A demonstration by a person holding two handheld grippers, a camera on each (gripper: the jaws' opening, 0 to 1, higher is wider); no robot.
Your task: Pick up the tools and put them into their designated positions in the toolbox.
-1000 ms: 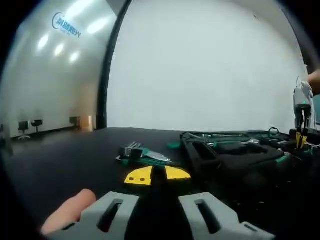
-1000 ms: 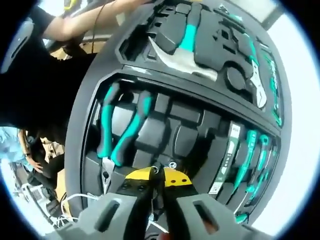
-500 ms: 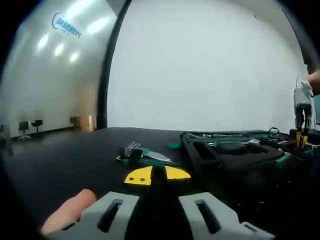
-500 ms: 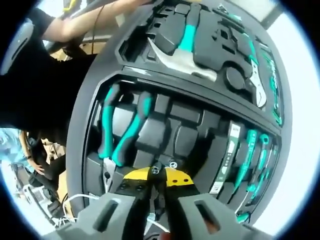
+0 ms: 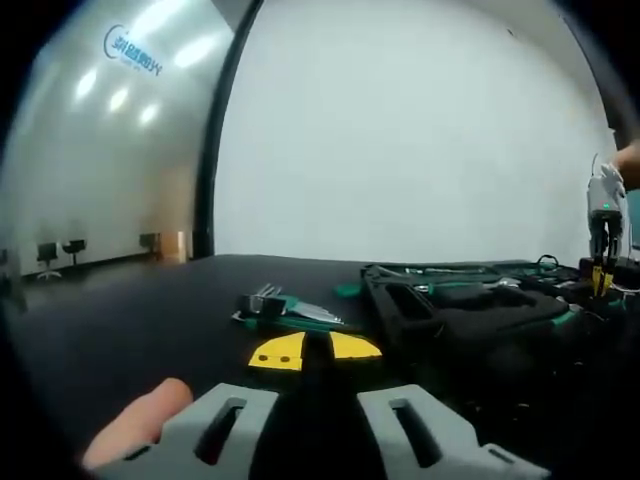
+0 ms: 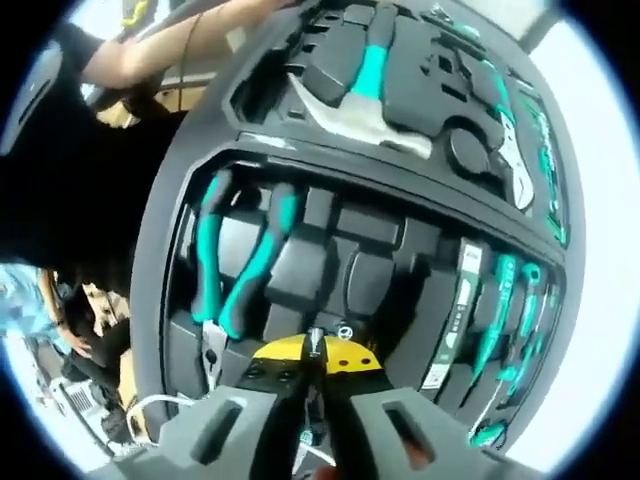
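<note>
The left hand-held gripper (image 5: pixel 316 352) rests low over the dark surface (image 5: pixel 150 320) with its jaws together and nothing between them, looking towards a few loose tools (image 5: pixel 283 308) lying just left of the open toolbox (image 5: pixel 470 305). The right hand-held gripper (image 6: pixel 314 352) hangs over the toolbox tray (image 6: pixel 360 215), its jaws closed on a thin tool whose metal tip shows at the yellow pads above an empty slot. Pliers (image 6: pixel 232 262) lie in the compartment beside that slot, a hammer (image 6: pixel 365 95) sits in the upper section, and screwdrivers (image 6: pixel 500 315) fill the slots to the right.
</note>
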